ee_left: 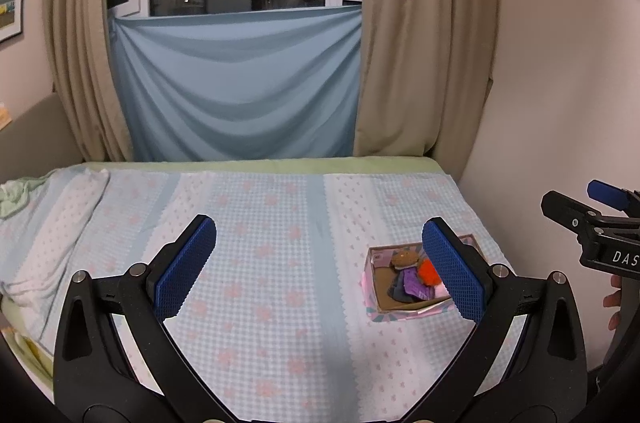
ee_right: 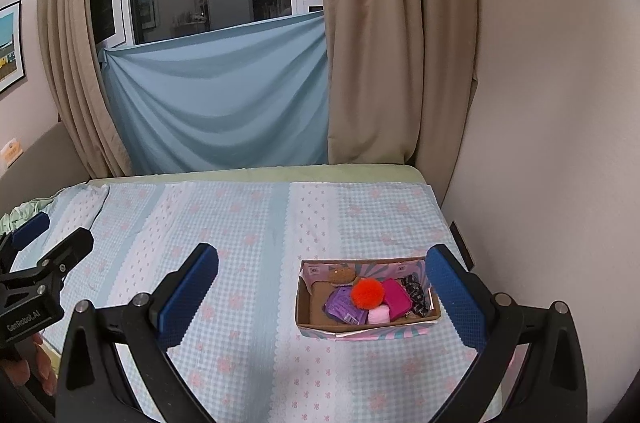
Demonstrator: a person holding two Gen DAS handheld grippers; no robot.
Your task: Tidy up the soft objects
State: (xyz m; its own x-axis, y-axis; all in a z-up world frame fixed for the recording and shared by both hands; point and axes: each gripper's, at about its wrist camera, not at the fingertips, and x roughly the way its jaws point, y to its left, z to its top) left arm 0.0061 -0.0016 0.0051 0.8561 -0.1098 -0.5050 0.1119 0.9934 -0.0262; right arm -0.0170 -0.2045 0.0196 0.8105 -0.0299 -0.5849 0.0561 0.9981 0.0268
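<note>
both claws hang spread and empty over the bed — my left claw (ee_left: 320, 273) has its blue pads wide apart with nothing between them, and my right claw (ee_right: 322, 297) is the same. the soft things already sit in the cardboard box (ee_right: 366, 329), which rests on the checked blanket (ee_right: 248, 223) toward the wall side of the bed: an orange pom-pom (ee_right: 365, 293) on top, a purple packet (ee_right: 342, 305) beside it, a magenta pouch (ee_right: 396, 297), a small pink block (ee_right: 379, 315), a brown plush (ee_right: 342, 275) at the back, and something dark and patterned (ee_right: 414, 293) at the right end. i see no loose soft item left on the blanket, so i judge the sorting close to done.

what worries me from here: the box looks light and the blanket soft, so a pad clipping its rim could tip or slide it and spill the pile. the pom-pom rides highest and would probably roll out first. in the left view the right-hand pad (ee_left: 452, 275) overlaps the box, so depth is hard to judge there — i could misread how close i am. the two claws are also near each other and could knock together.
</note>
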